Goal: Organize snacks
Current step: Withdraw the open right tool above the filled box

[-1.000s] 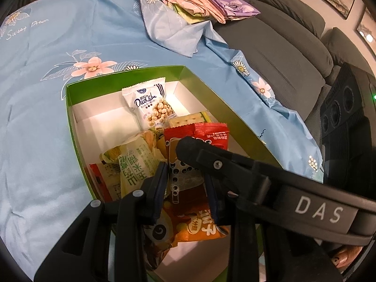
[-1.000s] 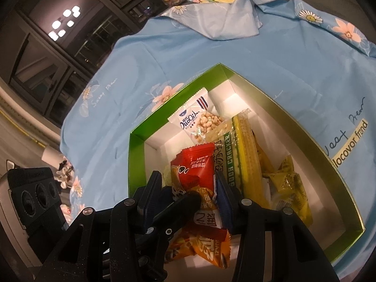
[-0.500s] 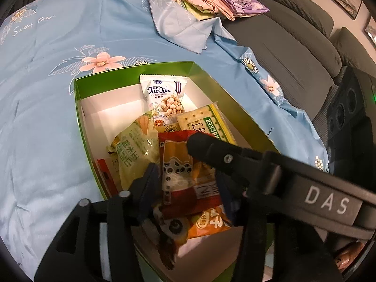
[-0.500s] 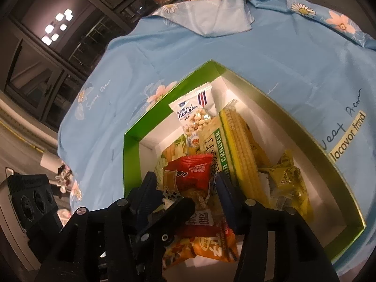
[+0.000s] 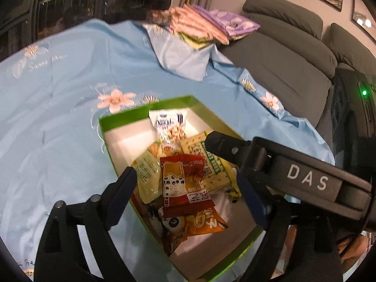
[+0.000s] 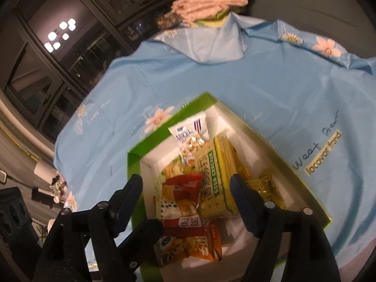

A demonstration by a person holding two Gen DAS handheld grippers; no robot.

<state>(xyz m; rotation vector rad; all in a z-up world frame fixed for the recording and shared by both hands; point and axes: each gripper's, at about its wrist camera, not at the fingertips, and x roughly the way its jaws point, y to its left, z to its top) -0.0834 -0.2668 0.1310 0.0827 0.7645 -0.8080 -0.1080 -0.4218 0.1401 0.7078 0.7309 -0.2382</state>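
Note:
A green box (image 5: 131, 117) with a white inside sits on the blue flowered cloth and holds several snack packets. A red packet (image 5: 183, 183) lies on top, over an orange packet (image 5: 202, 223). A white peanut packet (image 5: 169, 127) leans at the far end, and a green soda cracker pack (image 5: 206, 164) lies to the right. My left gripper (image 5: 188, 195) is open and empty above the box. My right gripper (image 6: 188, 199) is open and empty above the same packets; the box (image 6: 150, 141) and red packet (image 6: 181, 199) show between its fingers. The other gripper's black arm crosses each view.
Folded pink and purple cloths (image 5: 211, 23) lie at the cloth's far edge. A grey sofa (image 5: 282, 54) stands to the right. A dark device with a green light (image 5: 364, 94) stands at the far right. Dark windows (image 6: 58, 47) stand behind.
Both grippers have opened wide and pulled up and back from the box. The red packet, held between the fingers before, now lies loose on the pile.

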